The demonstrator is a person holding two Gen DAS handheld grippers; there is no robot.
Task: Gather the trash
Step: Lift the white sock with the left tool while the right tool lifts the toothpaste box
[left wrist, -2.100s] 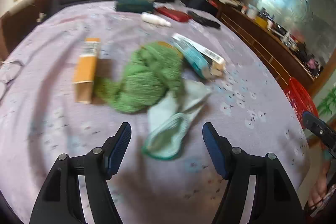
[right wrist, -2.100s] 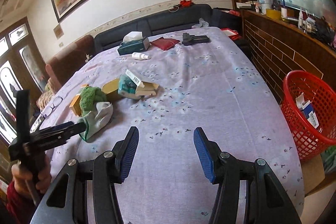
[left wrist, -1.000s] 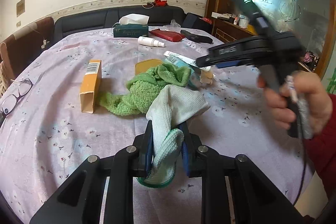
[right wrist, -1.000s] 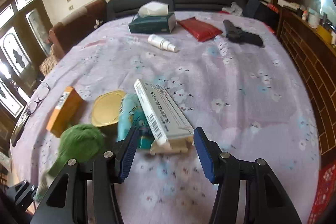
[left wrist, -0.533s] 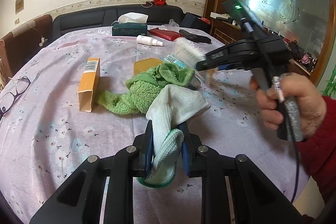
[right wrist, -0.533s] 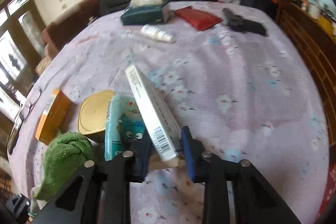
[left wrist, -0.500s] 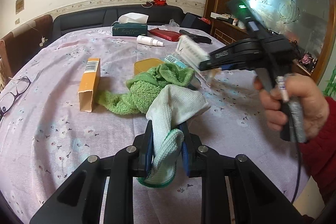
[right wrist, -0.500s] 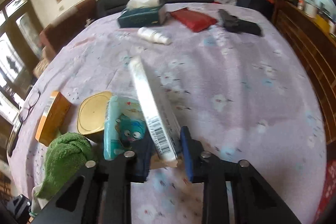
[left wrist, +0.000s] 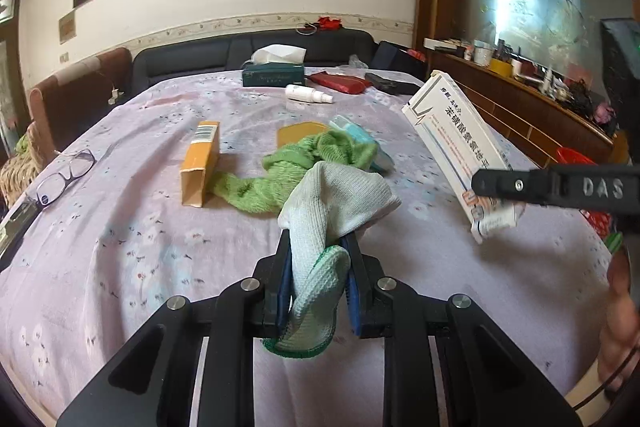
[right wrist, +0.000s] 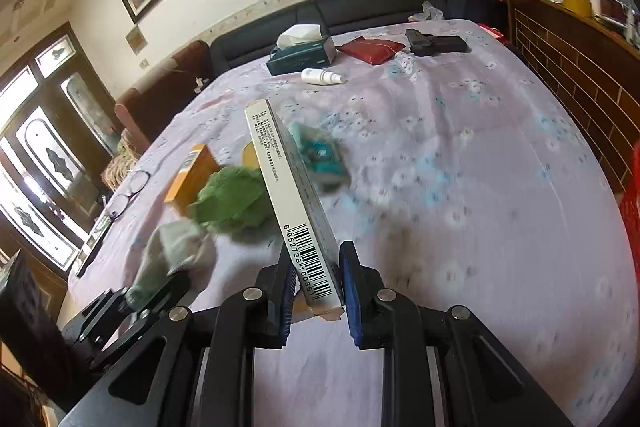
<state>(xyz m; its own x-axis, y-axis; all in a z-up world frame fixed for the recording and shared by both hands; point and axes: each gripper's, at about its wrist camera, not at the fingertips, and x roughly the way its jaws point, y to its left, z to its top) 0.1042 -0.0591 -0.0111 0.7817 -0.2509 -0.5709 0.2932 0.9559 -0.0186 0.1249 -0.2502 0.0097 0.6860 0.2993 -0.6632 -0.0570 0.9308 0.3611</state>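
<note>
Orange cardboard carton lies flat on the lilac floral tablecloth, touching the green knitted cloth. Left gripper clamped on the pale grey-white sock. Right gripper pinches the long white barcoded box, lifted and tilted above the table.

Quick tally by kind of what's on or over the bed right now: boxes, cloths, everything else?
Boxes: 3, white box, orange box, tissue box
Cloths: 2, white cloth, green cloth
Other: 6, spray bottle, red pouch, glasses, teal packet, yellow lid, black item
Total: 11
</note>
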